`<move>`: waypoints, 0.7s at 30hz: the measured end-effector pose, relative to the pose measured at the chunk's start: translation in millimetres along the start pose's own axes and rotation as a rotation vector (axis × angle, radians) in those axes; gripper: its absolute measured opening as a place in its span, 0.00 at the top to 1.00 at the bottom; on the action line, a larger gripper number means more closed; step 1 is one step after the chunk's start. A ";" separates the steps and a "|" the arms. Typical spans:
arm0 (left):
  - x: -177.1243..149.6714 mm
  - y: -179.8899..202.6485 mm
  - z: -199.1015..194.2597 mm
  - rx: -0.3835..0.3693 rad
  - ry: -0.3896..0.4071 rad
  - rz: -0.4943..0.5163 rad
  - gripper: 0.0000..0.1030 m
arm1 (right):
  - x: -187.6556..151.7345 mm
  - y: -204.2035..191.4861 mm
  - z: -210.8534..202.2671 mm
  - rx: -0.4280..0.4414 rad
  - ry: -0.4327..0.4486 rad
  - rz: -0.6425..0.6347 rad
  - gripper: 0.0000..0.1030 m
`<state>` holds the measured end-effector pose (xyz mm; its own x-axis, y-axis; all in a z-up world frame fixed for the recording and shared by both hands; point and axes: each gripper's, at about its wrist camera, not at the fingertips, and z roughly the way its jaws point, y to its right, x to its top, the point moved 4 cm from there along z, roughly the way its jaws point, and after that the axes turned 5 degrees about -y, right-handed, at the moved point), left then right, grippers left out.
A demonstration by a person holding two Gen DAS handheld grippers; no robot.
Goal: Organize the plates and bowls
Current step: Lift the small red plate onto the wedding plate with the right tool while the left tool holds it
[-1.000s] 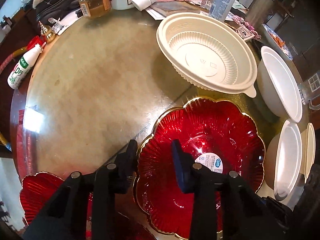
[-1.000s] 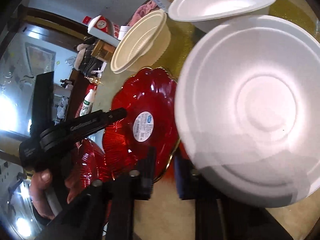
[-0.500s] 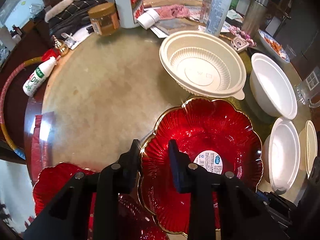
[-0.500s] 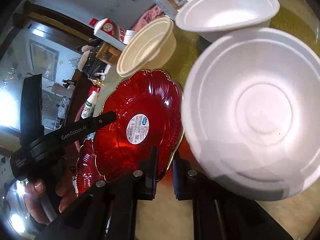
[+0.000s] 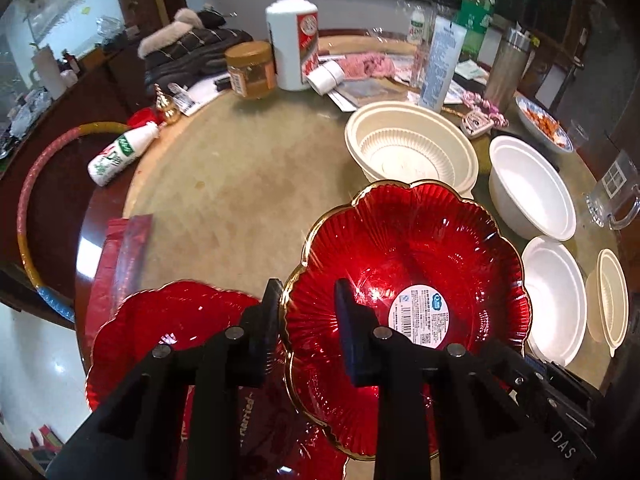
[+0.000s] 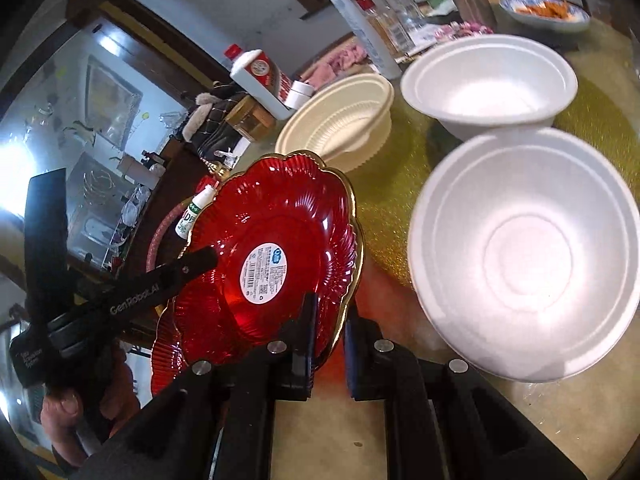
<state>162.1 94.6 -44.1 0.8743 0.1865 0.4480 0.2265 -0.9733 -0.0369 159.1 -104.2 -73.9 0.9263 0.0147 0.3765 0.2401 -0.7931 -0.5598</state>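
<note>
A red flower-shaped plate (image 5: 400, 248) with a gold rim and a white label hangs tilted above the table. My left gripper (image 5: 308, 300) is shut on its left rim, one finger (image 6: 192, 266) lying across the plate's inside. On the opposite rim of the same plate (image 6: 280, 208), my right gripper (image 6: 330, 308) is shut. A second red plate (image 5: 172, 320) lies below at the table's near edge. To the right stand two white foam bowls (image 5: 528, 184) (image 5: 556, 296), a cream ribbed bowl (image 5: 408, 148) and a small cream bowl (image 5: 610, 292).
At the table's far side stand a white bottle (image 5: 294, 36), a jar (image 5: 250, 68), a tall carton (image 5: 442, 64) and a steel flask (image 5: 508, 68). A glass mug (image 5: 612, 196) and a dish of food (image 5: 540, 120) sit right. A small bottle (image 5: 116, 156) lies left. A hand (image 6: 60, 404) holds the left gripper.
Both grippers have risen and carried the red plate up off the table. The left jaws have narrowed onto its rim. More of the second red plate shows underneath.
</note>
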 end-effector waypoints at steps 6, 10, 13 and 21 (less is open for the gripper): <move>-8.6 -2.4 -9.7 0.016 0.040 -0.004 0.79 | -0.1 -4.6 -3.4 -0.016 0.021 -0.032 0.90; -12.2 -4.0 -13.8 0.023 0.053 -0.006 0.79 | -0.2 -6.6 -5.7 -0.016 0.033 -0.042 0.90; -14.7 -6.2 -17.9 0.023 0.064 -0.011 0.79 | 0.2 -9.9 -6.0 -0.016 0.041 -0.054 0.90; -22.6 -14.4 -29.4 0.025 0.094 -0.026 0.80 | -2.4 -18.8 -9.5 -0.011 0.059 -0.093 0.89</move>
<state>126.4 100.5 -27.4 0.8244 0.1969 0.5306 0.2602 -0.9644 -0.0464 149.6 -95.1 -57.3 0.8814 0.0533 0.4693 0.3210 -0.7965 -0.5124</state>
